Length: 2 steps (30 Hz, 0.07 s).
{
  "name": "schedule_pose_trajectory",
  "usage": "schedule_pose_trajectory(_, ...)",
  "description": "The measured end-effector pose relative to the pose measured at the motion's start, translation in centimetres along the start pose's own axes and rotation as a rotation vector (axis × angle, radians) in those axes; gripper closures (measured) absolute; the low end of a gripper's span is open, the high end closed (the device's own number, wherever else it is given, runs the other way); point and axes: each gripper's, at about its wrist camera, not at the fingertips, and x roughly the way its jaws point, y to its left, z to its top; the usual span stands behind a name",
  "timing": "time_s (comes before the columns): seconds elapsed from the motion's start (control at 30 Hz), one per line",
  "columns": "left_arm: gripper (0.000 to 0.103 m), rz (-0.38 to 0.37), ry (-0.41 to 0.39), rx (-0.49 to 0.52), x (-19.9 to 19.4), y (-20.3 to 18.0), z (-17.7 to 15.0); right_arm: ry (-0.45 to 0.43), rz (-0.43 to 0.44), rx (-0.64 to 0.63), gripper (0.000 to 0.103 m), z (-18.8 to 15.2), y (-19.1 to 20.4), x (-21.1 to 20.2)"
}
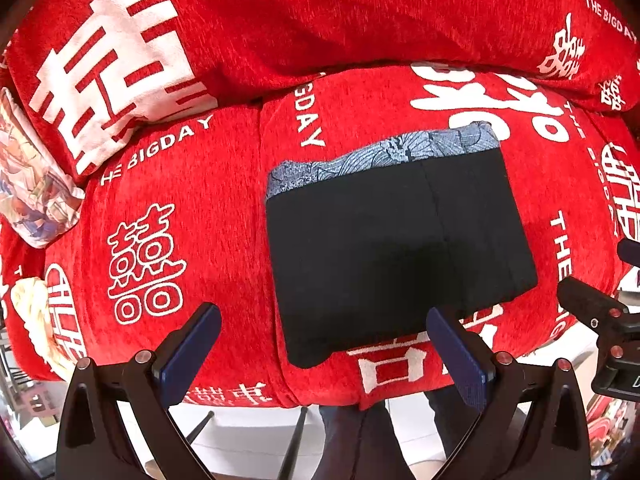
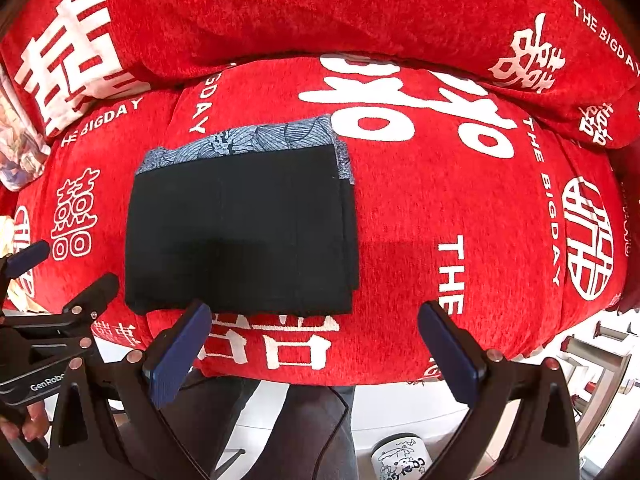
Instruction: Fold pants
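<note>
The black pants lie folded into a flat rectangle on the red sofa seat, with a blue patterned waistband lining showing along the far edge. They also show in the right wrist view. My left gripper is open and empty, held just in front of the pants' near edge. My right gripper is open and empty, near the pants' front right corner. The right gripper shows at the right edge of the left wrist view; the left gripper shows at the left edge of the right wrist view.
The red sofa back cushion with white characters rises behind the seat. A printed pillow lies at the left. The person's legs and white floor lie below the seat's front edge. A white cup stands on the floor.
</note>
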Motion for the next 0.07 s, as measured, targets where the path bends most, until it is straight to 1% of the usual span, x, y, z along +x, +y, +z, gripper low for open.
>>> schedule_pose_trajectory(0.07,0.0,0.002,0.003,-0.002,0.04,-0.05,0.09,0.0,0.0,0.002,0.0,-0.01,0.02,0.02)
